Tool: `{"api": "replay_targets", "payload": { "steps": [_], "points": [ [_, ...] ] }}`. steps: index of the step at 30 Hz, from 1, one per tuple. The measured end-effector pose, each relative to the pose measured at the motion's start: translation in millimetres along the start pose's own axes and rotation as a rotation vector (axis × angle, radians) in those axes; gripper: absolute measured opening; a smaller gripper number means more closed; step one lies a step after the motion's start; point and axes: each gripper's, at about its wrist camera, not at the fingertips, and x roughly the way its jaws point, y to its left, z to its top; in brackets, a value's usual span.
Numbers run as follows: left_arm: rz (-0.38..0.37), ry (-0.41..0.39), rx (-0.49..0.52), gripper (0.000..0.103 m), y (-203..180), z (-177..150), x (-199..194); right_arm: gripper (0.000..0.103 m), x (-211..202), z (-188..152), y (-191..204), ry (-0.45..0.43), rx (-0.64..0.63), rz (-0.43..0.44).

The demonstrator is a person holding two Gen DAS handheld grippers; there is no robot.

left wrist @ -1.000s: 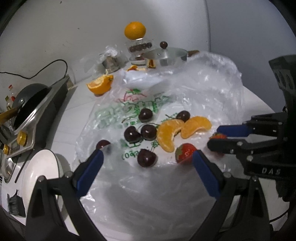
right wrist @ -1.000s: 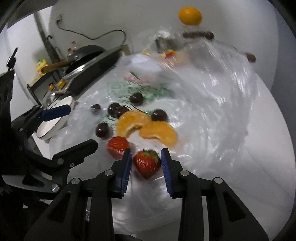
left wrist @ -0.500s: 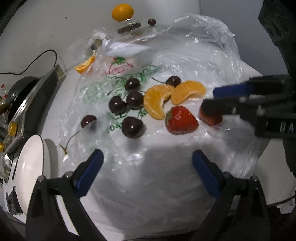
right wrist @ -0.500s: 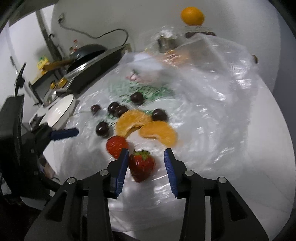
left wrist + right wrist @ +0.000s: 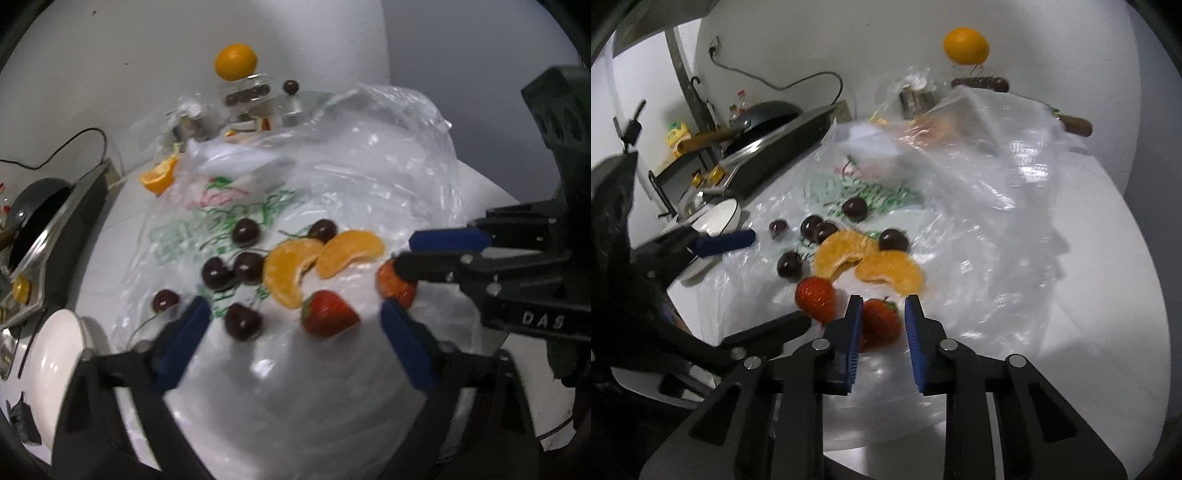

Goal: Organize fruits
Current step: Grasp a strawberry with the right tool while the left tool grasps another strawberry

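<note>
Red strawberry (image 5: pixel 881 325), green cap.

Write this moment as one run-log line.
right gripper: open around red strawberry | left gripper: open, empty | fruit on clear plastic bag

on the plastic bag (image 5: pixel 369 177), cherries (image 5: pixel 243 266) lie left of the orange segments (image 5: pixel 321 258), strawberries (image 5: pixel 327 314) in front.

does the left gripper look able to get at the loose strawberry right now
Probably yes: the left gripper is open and the loose strawberry lies bare on the plastic bag near its fingertips, though the right gripper works close beside it.
</note>
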Motion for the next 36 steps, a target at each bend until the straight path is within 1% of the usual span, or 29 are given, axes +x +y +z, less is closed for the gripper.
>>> {"api": "replay_targets", "payload": {
  "steps": [1, 3, 6, 10, 16, 19, 20, 21, 22, 24, 25, 26, 32, 36],
  "points": [
    [-0.011, 0.012, -0.002, 0.081, -1, 1, 4, 0.025, -1, 1, -2, -0.005, 0.001, -0.002],
    [-0.025, 0.037, -0.012, 0.069, -2, 1, 12, 0.024, 0, 1, -6, -0.004, 0.006, -0.001],
    [-0.053, 0.061, -0.039, 0.056, -3, 1, 19, 0.024, 3, -1, -8, 0.011, 0.019, 0.028],
    [-0.07, 0.078, -0.076, 0.055, 1, 2, 24, 0.024, 3, -4, -7, 0.019, 0.016, 0.058],
    [-0.082, 0.101, -0.087, 0.054, 1, -1, 23, 0.024, 4, -4, -2, 0.024, 0.011, 0.11],
    [-0.105, 0.1, -0.103, 0.054, 4, -3, 24, 0.024, 8, -4, 1, 0.037, 0.009, 0.123],
    [-0.116, 0.098, -0.108, 0.052, 5, -3, 25, 0.025, 9, -4, 1, 0.042, 0.011, 0.125],
    [-0.128, 0.097, -0.113, 0.048, 6, -3, 25, 0.025, 11, -4, 2, 0.046, 0.013, 0.13],
    [-0.144, 0.096, -0.117, 0.046, 6, -3, 25, 0.025, 11, -4, 2, 0.05, 0.017, 0.133],
    [-0.173, 0.095, -0.129, 0.039, 9, -3, 26, 0.03, 13, -4, 1, 0.059, 0.024, 0.142],
    [-0.193, 0.096, -0.139, 0.037, 10, -4, 26, 0.036, 13, -4, 0, 0.063, 0.027, 0.144],
    [-0.204, 0.095, -0.148, 0.037, 11, -4, 26, 0.04, 14, -5, 0, 0.068, 0.03, 0.142],
    [-0.218, 0.084, -0.148, 0.036, 13, -6, 23, 0.04, 19, -6, -1, 0.081, 0.049, 0.156],
    [-0.211, 0.061, -0.149, 0.036, 19, -5, 14, 0.04, 21, -6, 0, 0.083, 0.058, 0.163]
  ]
}}
